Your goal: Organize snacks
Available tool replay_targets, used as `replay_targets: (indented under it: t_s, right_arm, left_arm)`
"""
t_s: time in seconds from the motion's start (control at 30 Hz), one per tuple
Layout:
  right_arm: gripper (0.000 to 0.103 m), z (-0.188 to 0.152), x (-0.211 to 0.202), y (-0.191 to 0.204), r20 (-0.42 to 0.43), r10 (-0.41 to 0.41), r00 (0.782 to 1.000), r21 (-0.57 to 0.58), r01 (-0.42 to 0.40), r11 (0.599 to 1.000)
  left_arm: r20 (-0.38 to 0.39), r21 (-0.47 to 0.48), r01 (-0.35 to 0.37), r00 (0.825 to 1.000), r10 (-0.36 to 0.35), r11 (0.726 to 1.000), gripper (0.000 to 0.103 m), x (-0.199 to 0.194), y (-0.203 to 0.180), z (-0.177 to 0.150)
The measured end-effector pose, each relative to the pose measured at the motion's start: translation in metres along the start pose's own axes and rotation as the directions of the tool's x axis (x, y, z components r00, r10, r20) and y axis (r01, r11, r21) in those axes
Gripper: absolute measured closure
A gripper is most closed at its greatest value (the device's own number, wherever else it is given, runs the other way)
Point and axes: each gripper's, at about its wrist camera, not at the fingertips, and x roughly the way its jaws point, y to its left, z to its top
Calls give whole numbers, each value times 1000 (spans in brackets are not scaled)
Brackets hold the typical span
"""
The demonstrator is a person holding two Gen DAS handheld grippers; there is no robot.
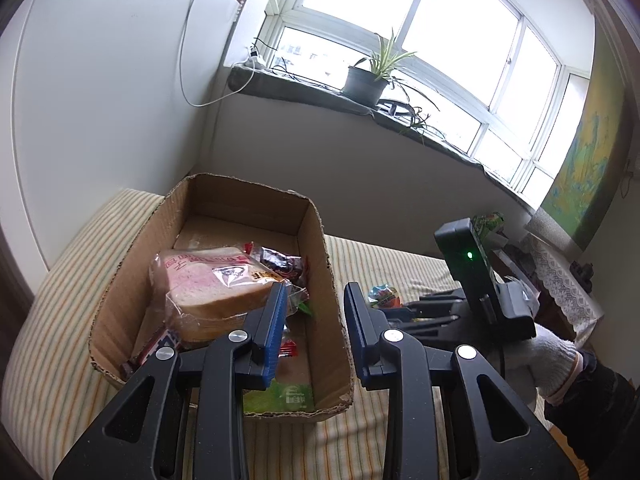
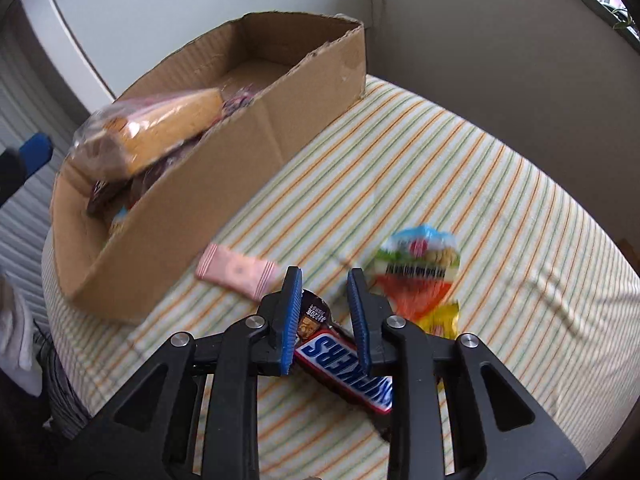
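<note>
Snickers bar (image 2: 346,366) lies flat on the striped cloth (image 2: 460,168) of the counter, long axis running diagonally from upper left to lower right in the right wrist view; crimped brown end points up-left toward the cardboard box (image 2: 224,184). Right tool (image 2: 325,280) straddles the bar near that end, blue pads closed against its sides, gripping it while it rests on the cloth. Pink wafer packet (image 2: 238,272) lies just left of the tool, near the box wall. Colourful snack pouch (image 2: 418,276) lies just right, a yellow wrapper (image 2: 440,318) at its lower edge. Box holds a bagged bread loaf (image 1: 218,292) leaning over darker wrappers. Left tool (image 1: 316,294) hovers over the box's near right wall, jaws slightly parted, nothing between them. Gloved hand (image 1: 548,364) at far right.
</note>
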Motion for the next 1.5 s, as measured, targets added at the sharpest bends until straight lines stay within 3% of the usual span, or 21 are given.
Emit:
replay_targets:
  t_s: [0.23, 0.43, 0.63, 0.77, 0.9, 1.0, 1.17, 1.27, 1.33, 1.43, 1.5]
  right_arm:
    - [78, -56, -28, -1, -3, 3, 1000, 24, -3, 1000]
    - [79, -81, -45, -22, 6, 1, 1000, 97, -2, 995]
    - [78, -78, -75, -46, 82, -140, 987, 130, 129, 983]
    - [59, -63, -65, -49, 72, -135, 988, 93, 128, 987]
    - [58, -46, -44, -48, 69, -139, 988, 80, 133, 988]
    - [58, -41, -32, -52, 56, -186, 981, 93, 181, 979]
    - [60, -44, -39, -82, 75, -176, 981, 237, 154, 959]
    - [59, -51, -45, -89, 81, -177, 981, 260, 150, 954]
    - [59, -58, -56, -91, 112, -132, 985, 274, 97, 957]
    - [59, -67, -71, -81, 159, -45, 986, 216, 9, 976]
    - [58, -76, -80, -71, 163, -41, 986, 149, 17, 989]
  left_arm:
    - [-15, 28, 24, 1000, -23, 999, 75, 3, -15, -3]
    - [-44, 70, 65, 997, -62, 995, 75, 10, -38, -8]
    - [-85, 120, 94, 993, -84, 988, 75, 18, -61, -18]
    - [-105, 131, 113, 990, -99, 985, 75, 22, -71, -23]
    - [-115, 135, 107, 989, -92, 985, 75, 26, -73, -24]
    - [-125, 132, 103, 988, -86, 986, 75, 29, -72, -25]
    - [-137, 131, 103, 987, -85, 986, 75, 33, -77, -26]
    - [-149, 128, 115, 984, -95, 985, 75, 38, -83, -27]
    - [-156, 124, 118, 983, -98, 985, 75, 43, -87, -27]
    - [-182, 106, 135, 977, -114, 985, 75, 53, -92, -27]
    - [-205, 94, 143, 971, -121, 985, 75, 62, -96, -29]
